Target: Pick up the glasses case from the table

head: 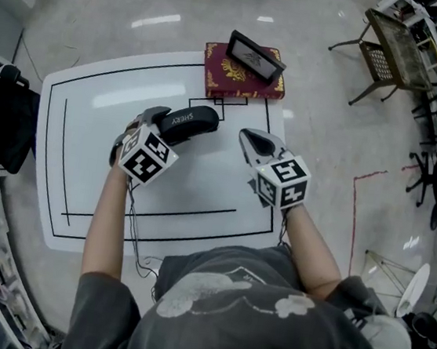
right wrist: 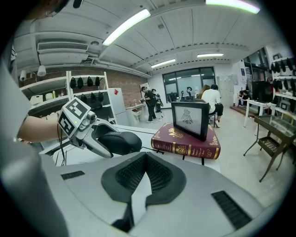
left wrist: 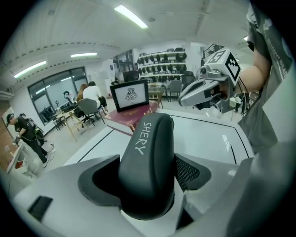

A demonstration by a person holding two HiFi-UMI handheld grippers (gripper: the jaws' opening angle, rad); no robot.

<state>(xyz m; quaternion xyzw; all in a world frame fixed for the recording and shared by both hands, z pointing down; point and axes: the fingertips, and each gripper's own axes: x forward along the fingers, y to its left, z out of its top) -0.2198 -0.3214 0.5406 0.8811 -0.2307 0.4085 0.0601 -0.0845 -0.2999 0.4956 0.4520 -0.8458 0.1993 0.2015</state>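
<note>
Two-jaw left gripper (head: 158, 121): jaws gripped glasses case (left wrist: 148, 157) across its width, for lifting.
Right gripper (right wrist: 144, 159): jaws were together, empty, standing clear.

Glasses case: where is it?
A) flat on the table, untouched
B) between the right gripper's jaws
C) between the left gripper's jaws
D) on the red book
C: the left gripper holds the glasses case between its jaws, seen in its own view.
</note>
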